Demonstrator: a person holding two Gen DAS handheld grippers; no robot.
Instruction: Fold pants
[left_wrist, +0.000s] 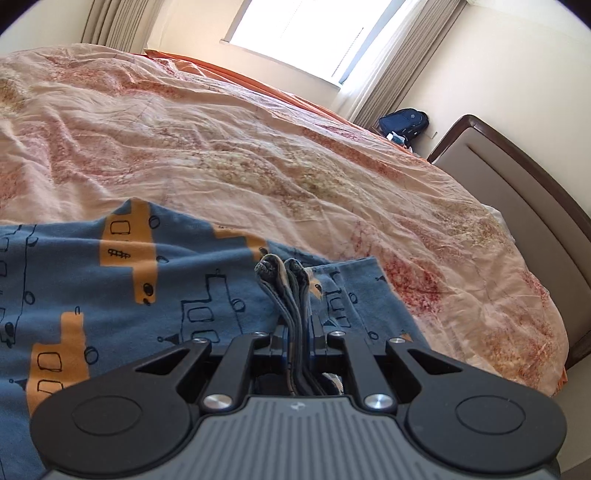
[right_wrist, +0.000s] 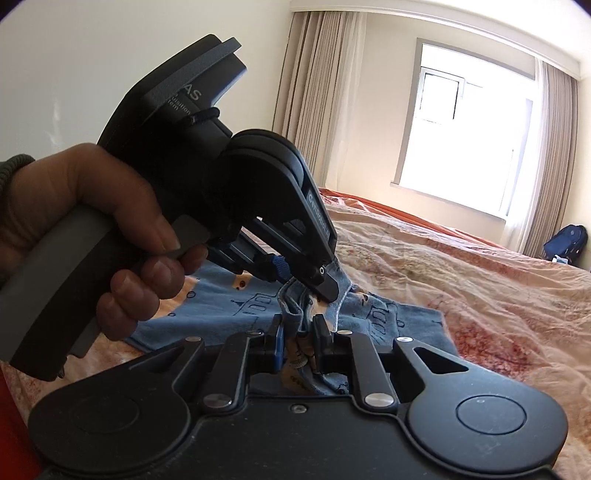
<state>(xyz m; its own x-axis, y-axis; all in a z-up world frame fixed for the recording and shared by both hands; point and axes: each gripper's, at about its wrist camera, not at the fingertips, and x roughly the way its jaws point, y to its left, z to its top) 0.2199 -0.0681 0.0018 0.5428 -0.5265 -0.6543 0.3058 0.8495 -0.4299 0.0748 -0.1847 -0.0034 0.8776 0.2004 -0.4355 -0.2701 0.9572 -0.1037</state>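
Observation:
Blue pants (left_wrist: 110, 295) printed with orange patches and black line drawings lie on the bed. In the left wrist view my left gripper (left_wrist: 295, 332) is shut on a bunch of several fabric layers, whose folded edge sticks up past the fingertips. The right wrist view shows my right gripper (right_wrist: 299, 332) shut on another bunch of the pants (right_wrist: 229, 314) close by. Just beyond it a person's hand (right_wrist: 74, 206) holds the left gripper (right_wrist: 327, 290), which points down and pinches the cloth. The two grips are almost side by side.
A wrinkled peach floral bedspread (left_wrist: 258, 147) covers the bed. A padded headboard with a dark wood frame (left_wrist: 517, 192) stands at the right. A dark blue backpack (left_wrist: 404, 123) sits in the far corner beside the curtains (right_wrist: 317, 92) and a bright window (right_wrist: 461, 140).

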